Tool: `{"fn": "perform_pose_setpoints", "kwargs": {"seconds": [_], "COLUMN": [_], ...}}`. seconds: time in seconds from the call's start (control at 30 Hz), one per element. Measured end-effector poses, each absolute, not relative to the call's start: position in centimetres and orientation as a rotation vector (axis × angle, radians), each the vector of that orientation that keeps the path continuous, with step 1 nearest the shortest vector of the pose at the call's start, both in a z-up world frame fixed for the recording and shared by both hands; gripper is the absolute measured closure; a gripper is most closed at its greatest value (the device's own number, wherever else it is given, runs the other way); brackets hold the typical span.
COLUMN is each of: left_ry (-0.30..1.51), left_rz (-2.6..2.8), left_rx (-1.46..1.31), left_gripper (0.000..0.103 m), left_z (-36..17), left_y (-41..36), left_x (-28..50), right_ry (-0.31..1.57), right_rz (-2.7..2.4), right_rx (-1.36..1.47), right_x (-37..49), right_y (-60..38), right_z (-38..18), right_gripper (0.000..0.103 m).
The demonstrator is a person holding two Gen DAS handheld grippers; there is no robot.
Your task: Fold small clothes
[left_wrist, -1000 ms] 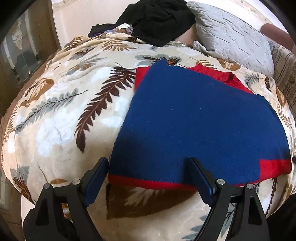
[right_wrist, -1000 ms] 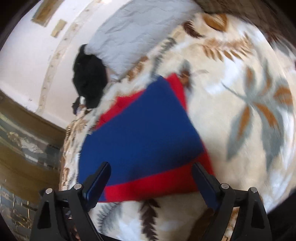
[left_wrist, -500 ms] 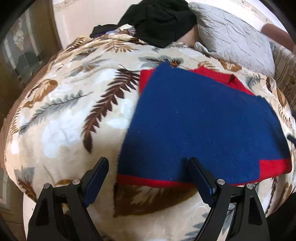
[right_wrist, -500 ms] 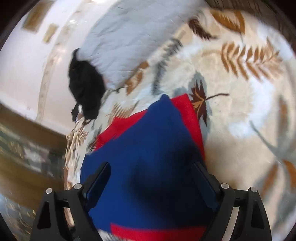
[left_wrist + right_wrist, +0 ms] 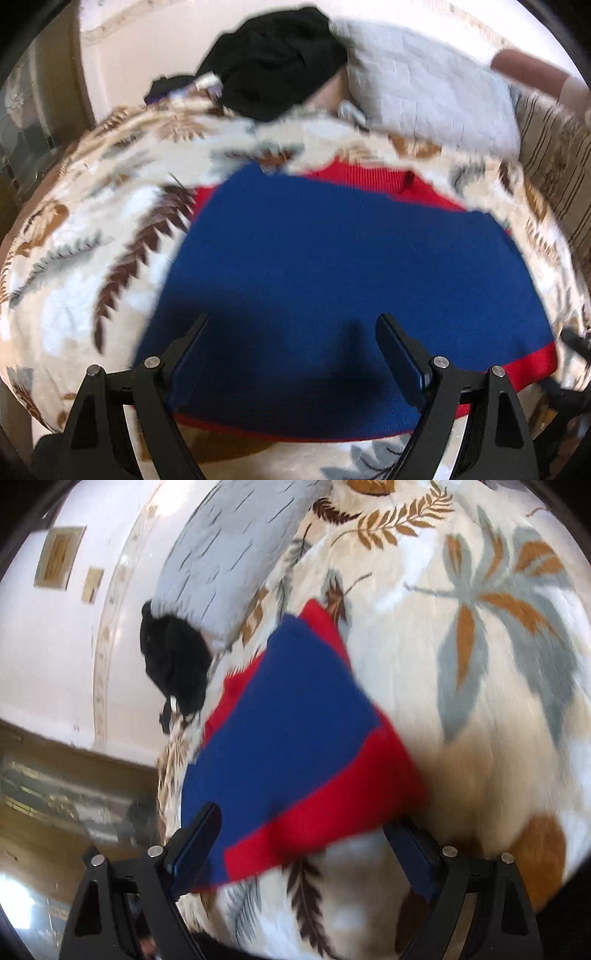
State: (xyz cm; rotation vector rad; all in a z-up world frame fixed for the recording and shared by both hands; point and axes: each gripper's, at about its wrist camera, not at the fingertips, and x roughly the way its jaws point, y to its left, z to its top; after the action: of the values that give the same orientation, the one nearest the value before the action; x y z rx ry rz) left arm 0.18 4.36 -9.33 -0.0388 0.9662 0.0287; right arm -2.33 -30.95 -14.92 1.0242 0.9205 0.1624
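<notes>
A blue knit garment with red trim [image 5: 343, 273] lies folded flat on a leaf-patterned blanket [image 5: 92, 229]. My left gripper [image 5: 293, 350] is open and hovers over the garment's near edge, its fingers spread wide above the blue cloth. In the right wrist view the same garment [image 5: 291, 723] shows with its red hem corner nearest me. My right gripper [image 5: 306, 842] is open, with that red corner lying between its fingers. Nothing is held in either gripper.
A grey quilted pillow [image 5: 424, 92] and a heap of black clothes [image 5: 273, 81] lie at the bed's far end against a white wall. A striped cushion [image 5: 554, 173] is at the right. The blanket [image 5: 480, 664] stretches out to the right of the garment.
My left gripper has moved forward over the garment's near edge. My right gripper has swung back toward the red hem corner. Both stayed open.
</notes>
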Motion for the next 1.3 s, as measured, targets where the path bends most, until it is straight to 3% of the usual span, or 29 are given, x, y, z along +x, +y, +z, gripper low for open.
{"fn": "perform_pose_setpoints", "kwargs": {"seconds": [0.07, 0.13, 0.17, 0.23, 0.4, 0.53, 0.57, 0.6, 0.63, 0.67, 0.87, 0.93, 1.0, 1.07, 1.3], "left_ry": [1.018, 1.002, 0.995, 0.991, 0.86, 0.991, 1.027, 0.996, 0.973, 0.979, 0.987, 0.986, 0.984, 0.983, 0.984], "left_rz": [0.027, 0.031, 0.025, 0.017, 0.017, 0.017, 0.024, 0.024, 0.031, 0.031, 0.024, 0.024, 0.024, 0.027, 0.026], "left_rx": [-0.026, 0.0, 0.005, 0.002, -0.011, 0.019, 0.04, 0.04, 0.037, 0.031, 0.03, 0.029, 0.029, 0.028, 0.024], "left_gripper": [0.015, 0.015, 0.015, 0.015, 0.015, 0.015, 0.015, 0.015, 0.015, 0.015, 0.015, 0.015, 0.015, 0.014, 0.014], "left_z": [-10.8, -10.8, -10.6, -10.1, -7.2, -10.4, -11.3, -11.1, -10.8, -10.7, -10.9, -10.8, -10.9, -11.0, -11.0], "left_y": [3.7, 3.3, 3.2, 3.3, 3.6, 3.2, 3.0, 3.0, 2.9, 2.8, 2.5, 2.6, 2.5, 2.5, 2.6], "left_x": [0.4, 0.0, -0.1, -0.2, -1.3, 0.9, 1.1, 0.8, 0.6, 0.7, 1.2, 1.2, 1.3, 1.1, 1.3], "right_ry": [0.914, 0.95, 0.987, 1.01, 0.924, 1.003, 0.988, 0.971, 0.931, 0.905, 0.934, 0.939, 0.955, 0.968, 0.962], "right_rz": [0.143, 0.125, 0.115, 0.109, 0.084, 0.097, 0.118, 0.148, 0.175, 0.176, 0.186, 0.162, 0.145, 0.131, 0.121], "right_rx": [1.012, 0.93, 0.919, 0.878, 0.644, 0.839, 0.877, 0.898, 0.912, 0.905, 0.876, 0.857, 0.837, 0.828, 0.841], "right_x": [-2.0, -1.4, -1.1, -0.8, -2.0, -2.1, -2.3, -2.5, -2.7, -2.8, -0.5, -0.5, -0.2, -0.1, 0.0], "right_y": [-31.0, -30.5, -30.5, -29.8, -28.2, -29.8, -30.1, -30.2, -30.1, -30.0, -28.7, -28.5, -28.4, -28.8, -29.2], "right_z": [-14.7, -14.6, -14.9, -14.8, -10.4, -14.7, -14.6, -14.2, -13.4, -12.9, -13.4, -13.5, -13.7, -14.1, -14.1], "right_gripper": [0.017, 0.05, 0.085, 0.091, 0.093, 0.082, 0.066, 0.034, 0.02, 0.012, 0.015, 0.025, 0.048, 0.056, 0.056]}}
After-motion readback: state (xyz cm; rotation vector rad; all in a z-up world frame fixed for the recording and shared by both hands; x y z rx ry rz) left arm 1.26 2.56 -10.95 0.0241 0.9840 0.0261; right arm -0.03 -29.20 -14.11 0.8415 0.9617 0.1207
